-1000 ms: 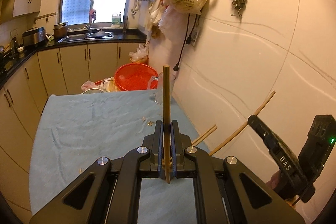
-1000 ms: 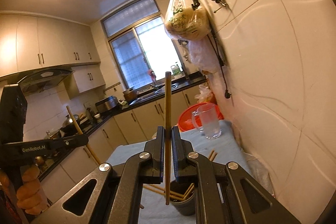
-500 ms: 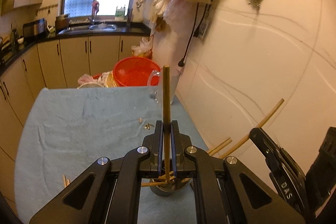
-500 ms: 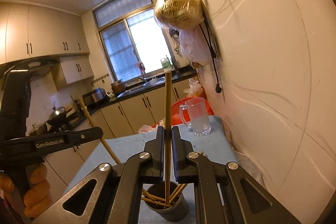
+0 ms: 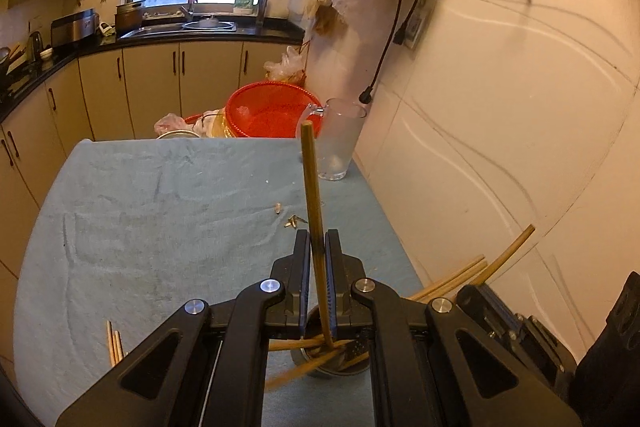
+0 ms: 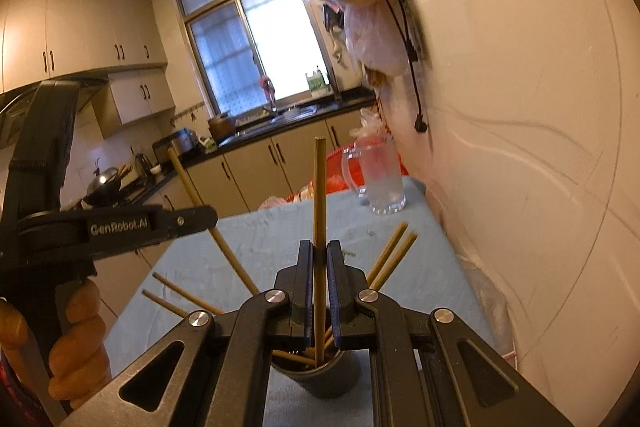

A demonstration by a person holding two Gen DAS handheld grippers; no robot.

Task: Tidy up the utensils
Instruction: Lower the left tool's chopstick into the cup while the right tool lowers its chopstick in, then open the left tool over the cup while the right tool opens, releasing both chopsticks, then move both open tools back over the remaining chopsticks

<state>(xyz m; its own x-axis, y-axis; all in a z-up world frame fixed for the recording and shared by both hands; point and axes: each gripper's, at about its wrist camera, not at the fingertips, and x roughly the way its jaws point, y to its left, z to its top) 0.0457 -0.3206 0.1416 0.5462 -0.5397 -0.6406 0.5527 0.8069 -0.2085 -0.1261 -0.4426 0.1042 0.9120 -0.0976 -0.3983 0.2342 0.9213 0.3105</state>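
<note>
Both grippers hold one chopstick each, jaws clamped tight on the shaft. Left gripper point(image 5: 317, 251) w/ its chopstick point(image 5: 311, 187) upright, lower end inside the dark holder cup point(image 5: 332, 371). Right gripper point(image 6: 319, 259) w/ its chopstick point(image 6: 319, 195), tip also in the cup, among other chopsticks leaning out. Cup stands on the blue-cloth counter point(image 5: 160, 211); loose chopsticks point(image 5: 113, 347) lie near left edge. Glass mug point(image 5: 340, 143) at far end by wall.

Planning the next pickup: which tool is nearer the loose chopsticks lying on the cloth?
Left. The left tool has the loose chopsticks just to its left; the right tool sits farther right.
</note>
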